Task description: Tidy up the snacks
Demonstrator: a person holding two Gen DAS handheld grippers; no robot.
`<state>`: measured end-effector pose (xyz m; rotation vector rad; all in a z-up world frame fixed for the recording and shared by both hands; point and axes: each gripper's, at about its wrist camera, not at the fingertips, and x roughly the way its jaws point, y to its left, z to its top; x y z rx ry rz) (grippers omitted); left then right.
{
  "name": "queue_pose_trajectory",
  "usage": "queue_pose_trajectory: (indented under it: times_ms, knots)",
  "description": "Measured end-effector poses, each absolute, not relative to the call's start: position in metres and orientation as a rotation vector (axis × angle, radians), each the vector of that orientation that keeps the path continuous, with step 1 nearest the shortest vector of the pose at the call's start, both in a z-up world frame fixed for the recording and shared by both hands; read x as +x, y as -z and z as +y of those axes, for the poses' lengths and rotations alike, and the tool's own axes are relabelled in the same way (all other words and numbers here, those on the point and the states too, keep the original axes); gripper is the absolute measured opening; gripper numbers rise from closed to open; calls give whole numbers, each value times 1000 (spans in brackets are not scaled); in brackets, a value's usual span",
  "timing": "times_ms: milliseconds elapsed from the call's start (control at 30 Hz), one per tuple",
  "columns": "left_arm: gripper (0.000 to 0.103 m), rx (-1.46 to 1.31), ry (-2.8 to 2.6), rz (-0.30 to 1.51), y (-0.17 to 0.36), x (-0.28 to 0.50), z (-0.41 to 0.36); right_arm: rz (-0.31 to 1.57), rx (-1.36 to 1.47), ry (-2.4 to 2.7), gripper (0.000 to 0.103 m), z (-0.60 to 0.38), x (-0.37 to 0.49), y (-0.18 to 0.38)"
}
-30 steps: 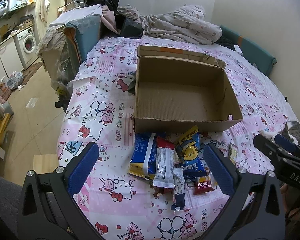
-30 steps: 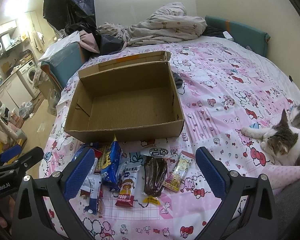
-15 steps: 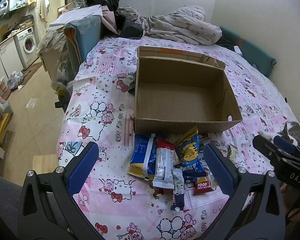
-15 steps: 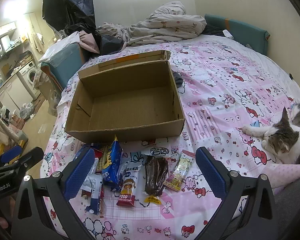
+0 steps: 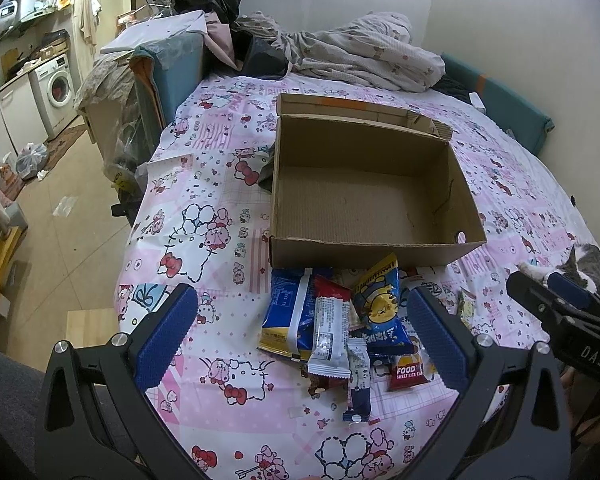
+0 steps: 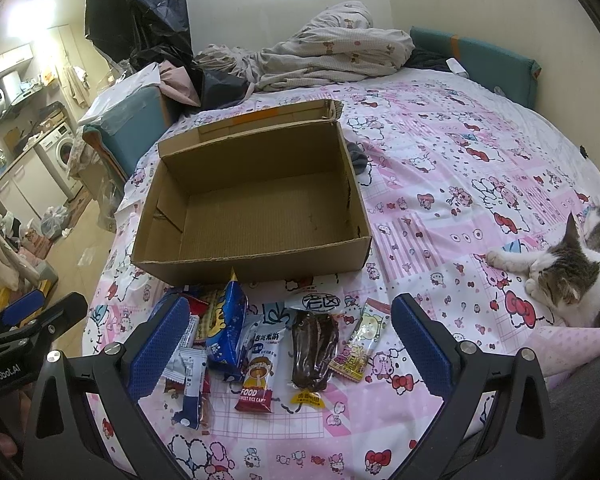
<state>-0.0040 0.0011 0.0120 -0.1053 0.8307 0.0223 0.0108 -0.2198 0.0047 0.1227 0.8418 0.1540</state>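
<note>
A pile of snack packets (image 5: pixel 340 320) lies at the lower centre of the frame on a pink cartoon-print sheet (image 5: pixel 204 232), just in front of an open brown cardboard box (image 5: pixel 364 192). Blue, white, red and dark wrappers overlap loosely. The left gripper (image 5: pixel 302 336) and right gripper (image 6: pixel 290 340) both hover over the pile, jaws spread wide, holding nothing. A cat (image 6: pixel 576 272) lies at the right edge.
</note>
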Motion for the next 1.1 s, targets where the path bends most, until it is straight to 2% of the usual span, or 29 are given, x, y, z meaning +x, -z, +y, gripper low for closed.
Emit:
queue_pose_trajectory:
  times_ms: [1100]
  knots:
    - [103,-121,-29,846,-11,-3,8,850,136,-154,103,-222,14,-4]
